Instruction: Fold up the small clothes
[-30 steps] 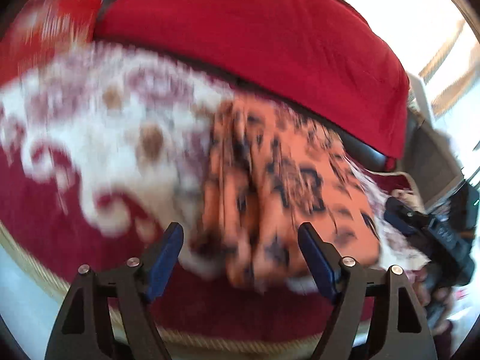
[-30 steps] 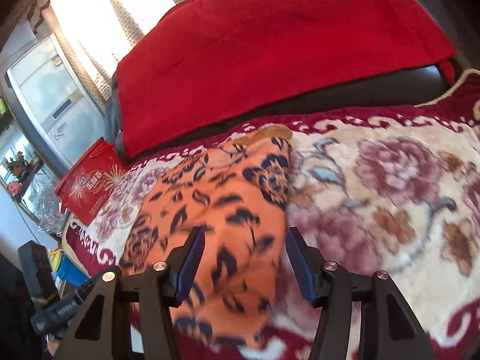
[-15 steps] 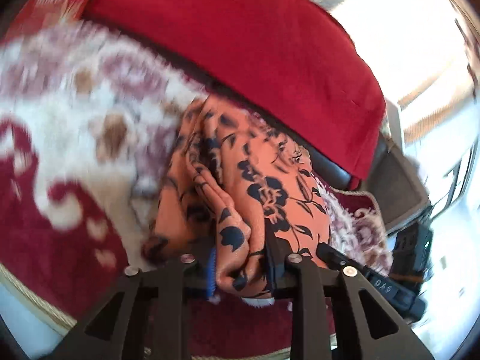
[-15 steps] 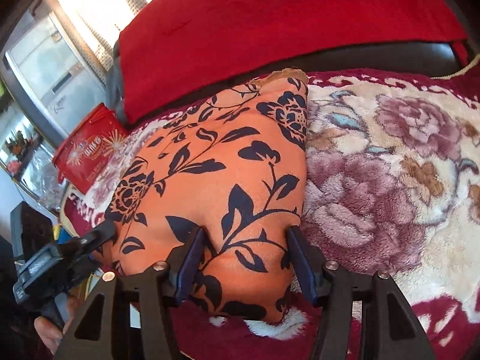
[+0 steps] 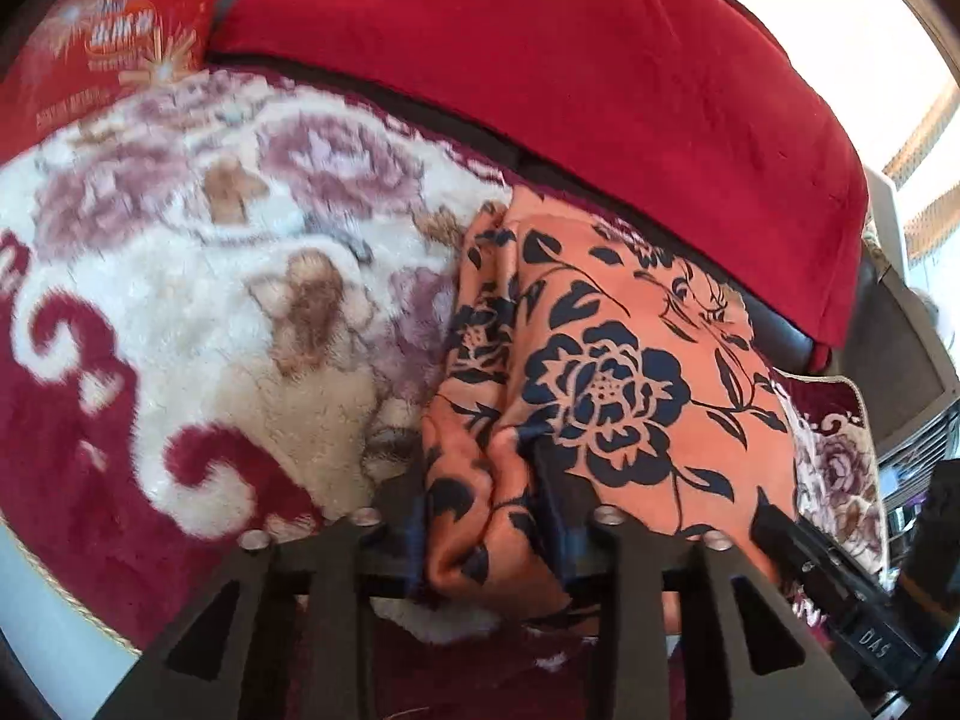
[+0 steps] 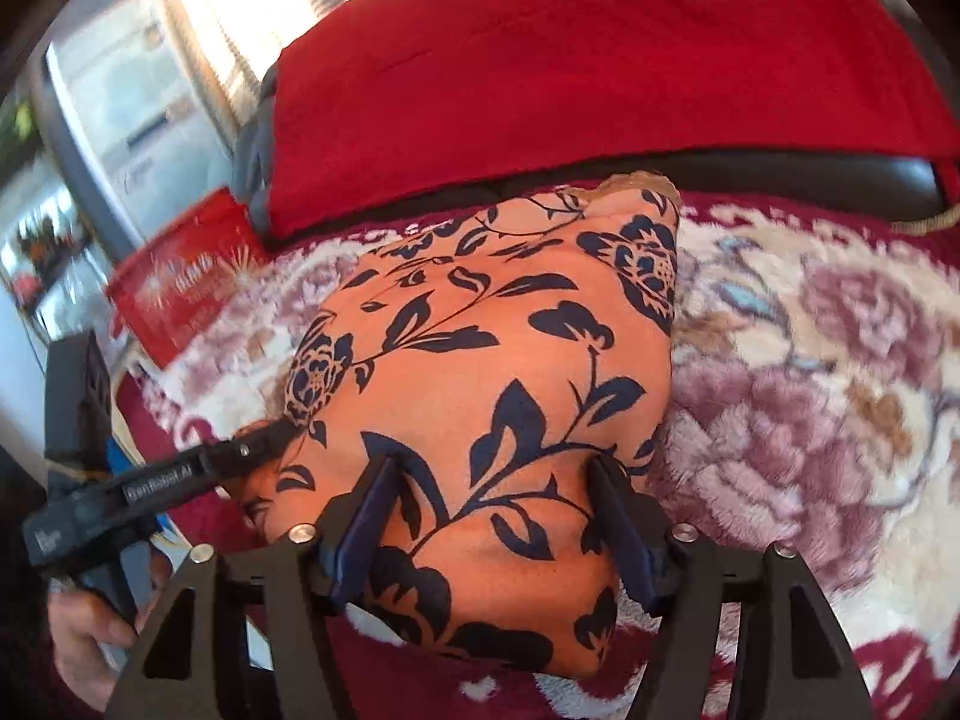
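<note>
left gripper (image 5: 486, 516): fingers just reopening slightly, bunched orange floral garment (image 5: 606, 372) fold pinched between | right gripper (image 6: 495, 525): fingers widening, straddling the garment's near edge | both angling downward

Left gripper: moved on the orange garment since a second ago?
Yes. The left gripper then straddled the garment's near edge, open; now, nearer the red cushion, it bunches its left folds, jaws just reopening slightly.
</note>
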Demonstrator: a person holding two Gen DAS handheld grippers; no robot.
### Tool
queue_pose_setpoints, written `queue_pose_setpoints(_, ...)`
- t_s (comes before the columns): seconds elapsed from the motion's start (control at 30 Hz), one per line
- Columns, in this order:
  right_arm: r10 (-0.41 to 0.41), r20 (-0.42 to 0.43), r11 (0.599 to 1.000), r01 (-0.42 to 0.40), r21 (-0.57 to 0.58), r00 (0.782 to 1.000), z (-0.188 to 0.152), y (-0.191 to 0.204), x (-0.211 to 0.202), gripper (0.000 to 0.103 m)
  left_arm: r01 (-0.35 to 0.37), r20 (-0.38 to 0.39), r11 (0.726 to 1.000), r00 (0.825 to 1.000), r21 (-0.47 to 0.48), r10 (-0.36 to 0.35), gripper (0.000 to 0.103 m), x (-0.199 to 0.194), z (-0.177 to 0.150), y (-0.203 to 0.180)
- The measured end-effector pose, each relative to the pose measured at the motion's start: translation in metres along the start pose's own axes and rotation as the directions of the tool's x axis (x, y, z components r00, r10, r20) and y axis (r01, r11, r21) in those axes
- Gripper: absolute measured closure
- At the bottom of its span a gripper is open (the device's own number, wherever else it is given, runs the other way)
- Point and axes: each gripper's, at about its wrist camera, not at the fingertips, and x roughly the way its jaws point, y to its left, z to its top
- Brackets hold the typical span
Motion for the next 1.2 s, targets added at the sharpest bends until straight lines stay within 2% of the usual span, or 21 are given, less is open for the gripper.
queue_pose_setpoints(0.07,0.002,0.018,1.000,-0.002,0.000,1.000,0.004,-0.001,-0.009,0.035,-0.032,0.031,0.999,0.999,0.040,0.031,0.054,-0.007,-0.002,-0.004)
queue_pose_setpoints(0.13,0.008,0.102,1.000,-0.009,0.013,0.995,0.008,-0.005,-0.027,0.036,-0.068,0.056,0.996,0.996,0.059,0.065,0.042,-0.015,-0.002,-0.005)
queue_pose_setpoints(0.23,-0.017,0.217,1.000,0.019,-0.010,0.976,0.010,-0.003,-0.050,0.039,-0.136,0.115,0.986,0.985,0.095,0.125,0.040,-0.026,-0.005,-0.007)
queue_pose_setpoints(0.27,-0.022,0.210,1.000,0.024,-0.009,0.977,0.009,-0.003,-0.048,0.039,-0.156,0.129,0.982,0.981,0.107,0.141,0.040,-0.026,-0.006,-0.009)
queue_pose_setpoints(0.3,-0.021,0.161,1.000,0.022,-0.002,0.987,0.009,-0.004,-0.037,0.039,-0.170,0.140,0.978,0.978,0.119,0.153,0.039,-0.026,-0.005,-0.011)
queue_pose_setpoints(0.37,-0.016,0.006,1.000,0.015,0.027,1.000,0.005,-0.010,-0.005,0.040,-0.185,0.154,0.973,0.974,0.138,0.164,0.039,-0.027,-0.005,-0.014)
queue_pose_setpoints(0.4,-0.019,-0.030,0.999,0.020,0.047,0.999,0.001,-0.013,0.005,0.040,-0.189,0.158,0.971,0.973,0.148,0.166,0.039,-0.030,-0.006,-0.016)
queue_pose_setpoints(0.5,-0.001,0.003,0.999,0.001,0.050,1.000,0.003,-0.014,-0.003,0.040,-0.201,0.168,0.966,0.970,0.163,0.174,0.039,-0.033,-0.007,-0.020)
queue_pose_setpoints(0.7,0.056,0.049,0.989,-0.062,0.133,0.997,0.005,-0.030,-0.016,0.040,-0.222,0.189,0.960,0.964,0.169,0.189,0.039,-0.036,-0.008,-0.023)
queue_pose_setpoints(0.87,0.086,0.120,0.972,-0.109,0.206,0.989,0.014,-0.046,-0.035,0.040,-0.252,0.211,0.951,0.954,0.179,0.213,0.039,-0.039,-0.009,-0.027)
queue_pose_setpoints(1.07,0.090,0.128,0.944,-0.125,0.305,0.988,0.018,-0.070,-0.038,0.037,-0.268,0.218,0.945,0.949,0.185,0.227,0.039,-0.039,-0.009,-0.030)
queue_pose_setpoints(1.2,0.088,0.137,0.938,-0.129,0.322,0.987,0.019,-0.076,-0.040,0.033,-0.274,0.217,0.942,0.949,0.196,0.231,0.039,-0.037,-0.010,-0.033)
